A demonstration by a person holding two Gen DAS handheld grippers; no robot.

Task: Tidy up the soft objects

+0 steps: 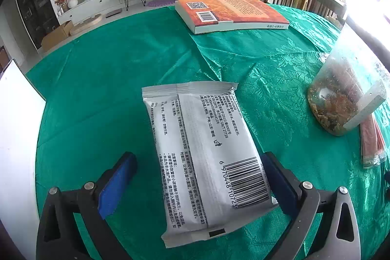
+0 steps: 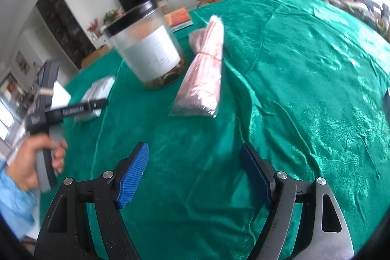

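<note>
A silver-white wet-wipes pack (image 1: 207, 152) lies on the green tablecloth (image 1: 109, 79), barcode side up. My left gripper (image 1: 199, 177) is open, its blue pads on either side of the pack's near end; the right pad touches or nearly touches it. The pack also shows in the right wrist view (image 2: 96, 91), with the left gripper (image 2: 97, 105) over it. My right gripper (image 2: 195, 172) is open and empty above the cloth. A pink bundle in clear wrap (image 2: 204, 72) lies ahead of it and also shows at the left wrist view's right edge (image 1: 371, 140).
A clear jar with dried contents (image 1: 346, 94), black-lidded (image 2: 146, 45), stands between pack and bundle. An orange book (image 1: 229, 12) lies at the table's far side. A white box (image 1: 17, 138) sits at the left edge. Chairs stand beyond the table.
</note>
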